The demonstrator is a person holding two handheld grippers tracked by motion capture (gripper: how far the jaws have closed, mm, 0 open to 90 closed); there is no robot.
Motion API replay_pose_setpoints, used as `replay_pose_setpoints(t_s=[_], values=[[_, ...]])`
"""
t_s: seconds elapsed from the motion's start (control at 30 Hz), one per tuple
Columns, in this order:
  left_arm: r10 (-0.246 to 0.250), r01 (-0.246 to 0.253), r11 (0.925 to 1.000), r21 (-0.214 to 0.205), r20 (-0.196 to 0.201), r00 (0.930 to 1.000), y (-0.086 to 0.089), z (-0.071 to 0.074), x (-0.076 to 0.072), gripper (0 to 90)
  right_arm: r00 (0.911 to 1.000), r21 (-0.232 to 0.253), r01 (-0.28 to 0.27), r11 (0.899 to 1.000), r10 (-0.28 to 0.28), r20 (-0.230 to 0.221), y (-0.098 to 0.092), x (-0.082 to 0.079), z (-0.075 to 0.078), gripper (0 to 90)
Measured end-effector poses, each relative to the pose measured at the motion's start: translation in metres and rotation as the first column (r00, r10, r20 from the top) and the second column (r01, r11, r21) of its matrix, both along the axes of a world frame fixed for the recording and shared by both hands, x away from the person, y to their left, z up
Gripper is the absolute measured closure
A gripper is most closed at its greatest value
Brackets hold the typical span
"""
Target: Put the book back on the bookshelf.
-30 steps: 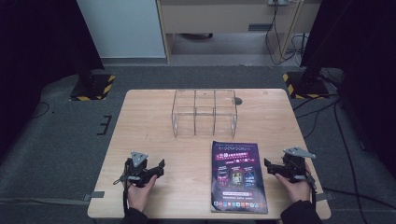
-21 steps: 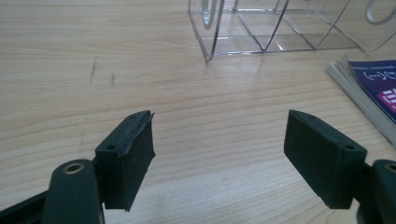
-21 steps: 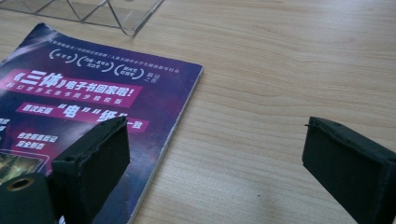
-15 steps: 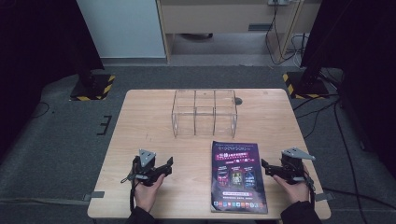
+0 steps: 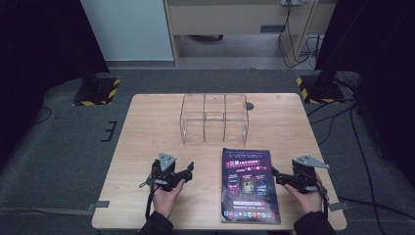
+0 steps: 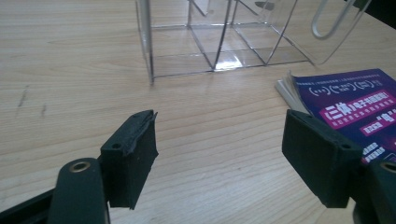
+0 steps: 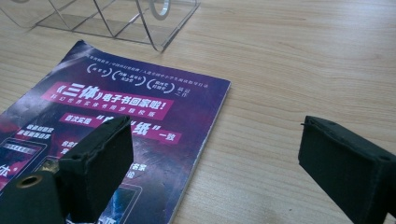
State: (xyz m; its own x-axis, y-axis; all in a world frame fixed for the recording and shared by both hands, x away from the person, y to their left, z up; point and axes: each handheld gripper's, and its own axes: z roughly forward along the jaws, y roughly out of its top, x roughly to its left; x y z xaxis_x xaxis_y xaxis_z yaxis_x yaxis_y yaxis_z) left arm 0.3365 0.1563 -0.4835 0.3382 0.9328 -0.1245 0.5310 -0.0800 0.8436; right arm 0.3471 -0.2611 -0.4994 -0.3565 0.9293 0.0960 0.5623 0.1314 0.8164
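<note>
The left tongs (image 5: 190,169) have been carried across the worktop (image 5: 147,132) toward three o'clock, from the spot near the left edge held a second ago to a place closer to the magazine (image 5: 248,185). The hand (image 5: 164,196) behind them has been shifted the same way, and the tongs are now seen a little higher above the wood. Their tips are now pointed toward two o'clock, at the gap between the magazine and the clear box (image 5: 214,119). The jaws have been drawn in slightly over the second, though a wide gap is left, and nothing is caught between them.
</note>
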Motion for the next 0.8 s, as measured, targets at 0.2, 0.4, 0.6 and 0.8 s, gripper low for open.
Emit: replay_pose_setpoints(t_s=[0.2, 0.4, 0.6, 0.8], values=[[-0.023, 0.023, 0.9997, -0.001, 0.004, 0.9997, -0.015, 0.0, 0.004, 25.8, 1.0, 0.005, -0.007, 1.0, 0.007, 0.0, 0.004, 0.0, -0.002, 11.1], [-0.049, 0.049, 0.9988, -0.004, -0.001, 0.9988, -0.03, -0.003, 0.006, 26.2, 0.9998, 0.005, -0.02, 1.0, 0.02, 0.001, 0.007, 0.0, -0.005, 11.8], [-0.071, 0.071, 0.9975, 0.003, -0.01, 0.9974, -0.043, -0.007, 0.008, 26.9, 0.9996, 0.003, -0.029, 1.0, 0.029, -0.004, 0.009, 0.0, -0.008, 11.9], [-0.091, 0.091, 0.9958, 0.009, -0.022, 0.9956, -0.056, -0.011, 0.009, 27.2, 0.9994, 0.004, -0.034, 0.999, 0.034, -0.002, 0.01, 0.0, -0.01, 12.1]])
